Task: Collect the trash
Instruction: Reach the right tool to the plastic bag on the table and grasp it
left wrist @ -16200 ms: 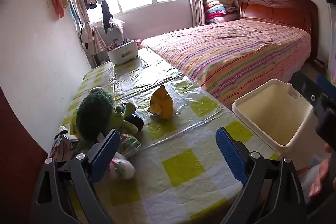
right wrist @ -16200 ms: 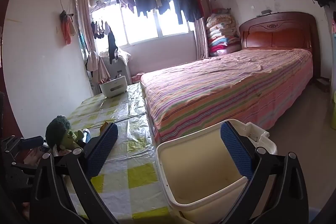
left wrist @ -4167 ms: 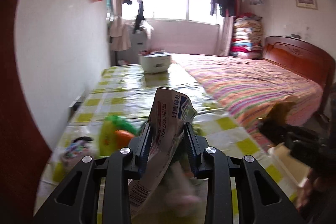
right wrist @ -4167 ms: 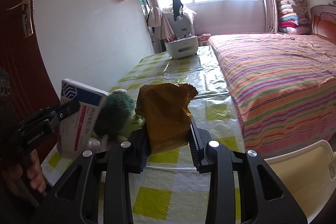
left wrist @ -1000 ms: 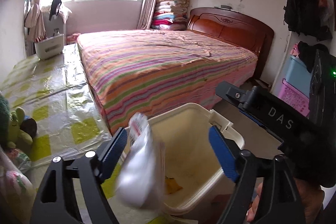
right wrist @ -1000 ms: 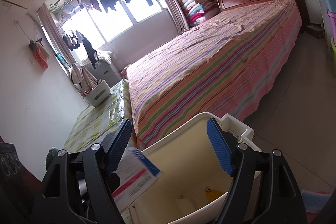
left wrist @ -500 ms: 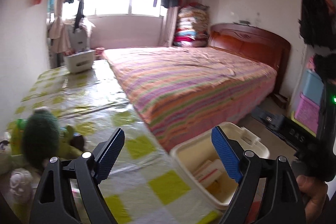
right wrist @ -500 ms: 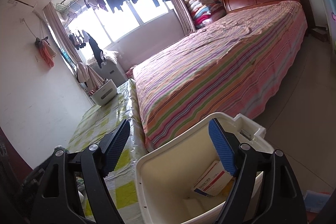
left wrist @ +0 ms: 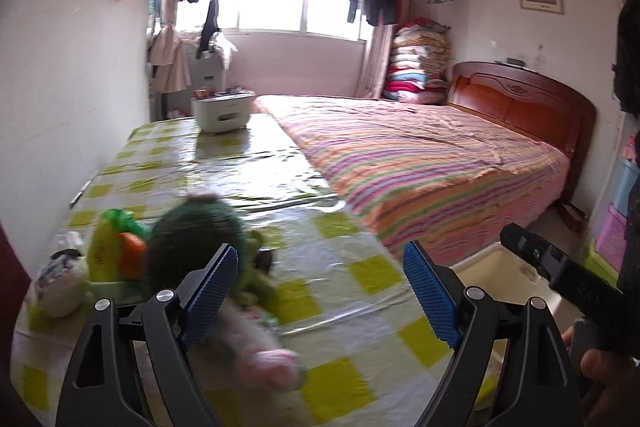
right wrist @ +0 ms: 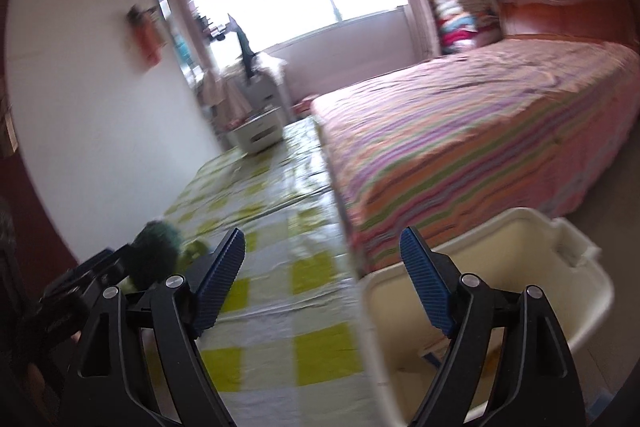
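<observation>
In the left wrist view, the left gripper (left wrist: pixel 316 295) hung over the bench (left wrist: pixel 340 291) with its blue-padded fingers (left wrist: pixel 210 293) spread wide and nothing between them. Below the left finger lay a blurred pink-and-white wrapper (left wrist: pixel 264 351) on the yellow-checked cloth. Just behind it sat a green plush toy (left wrist: pixel 196 239), with a yellow-green bag (left wrist: pixel 112 251) and a pale crumpled bag (left wrist: pixel 62 281) further left. A white box (left wrist: pixel 222 113) stood at the bench's far end. The striped bed (left wrist: pixel 432 167) ran along the right, and the cream bin (left wrist: pixel 500 267) showed beyond the bench edge, partly hidden by the right gripper (left wrist: pixel 560 267).

In the right wrist view, much blurred, the right gripper (right wrist: pixel 322 283) also had its fingers (right wrist: pixel 426 291) wide apart and empty. The bin (right wrist: pixel 520 267) stood just beside the bench (right wrist: pixel 280 287), at the foot of the bed (right wrist: pixel 480 139). Something blue-edged lay in it, too hidden to name. The plush toy (right wrist: pixel 156 251) showed at left.
</observation>
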Demonstrator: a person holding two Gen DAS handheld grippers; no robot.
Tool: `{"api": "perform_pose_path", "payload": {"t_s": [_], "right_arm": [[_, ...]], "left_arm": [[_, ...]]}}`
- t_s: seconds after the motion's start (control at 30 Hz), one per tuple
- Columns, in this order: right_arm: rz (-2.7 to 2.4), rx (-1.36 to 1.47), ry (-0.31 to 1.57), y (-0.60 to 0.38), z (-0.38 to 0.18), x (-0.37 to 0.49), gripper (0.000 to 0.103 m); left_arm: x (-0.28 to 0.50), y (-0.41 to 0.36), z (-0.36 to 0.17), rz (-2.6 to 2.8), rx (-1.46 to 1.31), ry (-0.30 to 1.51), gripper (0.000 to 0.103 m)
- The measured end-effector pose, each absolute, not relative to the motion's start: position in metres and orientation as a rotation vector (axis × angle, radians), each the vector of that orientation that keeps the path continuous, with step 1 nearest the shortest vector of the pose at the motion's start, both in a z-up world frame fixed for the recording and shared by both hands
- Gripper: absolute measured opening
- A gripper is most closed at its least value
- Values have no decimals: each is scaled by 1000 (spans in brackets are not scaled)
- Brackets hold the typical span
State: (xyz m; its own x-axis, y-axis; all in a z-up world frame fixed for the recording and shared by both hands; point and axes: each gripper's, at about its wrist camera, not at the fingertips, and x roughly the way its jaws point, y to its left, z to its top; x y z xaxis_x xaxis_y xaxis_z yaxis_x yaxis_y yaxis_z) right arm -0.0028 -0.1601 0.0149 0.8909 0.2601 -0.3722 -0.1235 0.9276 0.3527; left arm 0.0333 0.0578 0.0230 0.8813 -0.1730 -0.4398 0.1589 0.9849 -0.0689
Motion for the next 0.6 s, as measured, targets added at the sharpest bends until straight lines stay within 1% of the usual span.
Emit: {"api": "perform_pose_path", "payload": {"t_s": [0.37, 0.6], "right_arm": [[421, 205, 519, -60, 8, 5, 81], [568, 75, 600, 2, -6, 1, 81]], "left_arm": [[33, 157, 15, 28, -127, 491, 82], [31, 202, 8, 91, -229, 517, 82]]}}
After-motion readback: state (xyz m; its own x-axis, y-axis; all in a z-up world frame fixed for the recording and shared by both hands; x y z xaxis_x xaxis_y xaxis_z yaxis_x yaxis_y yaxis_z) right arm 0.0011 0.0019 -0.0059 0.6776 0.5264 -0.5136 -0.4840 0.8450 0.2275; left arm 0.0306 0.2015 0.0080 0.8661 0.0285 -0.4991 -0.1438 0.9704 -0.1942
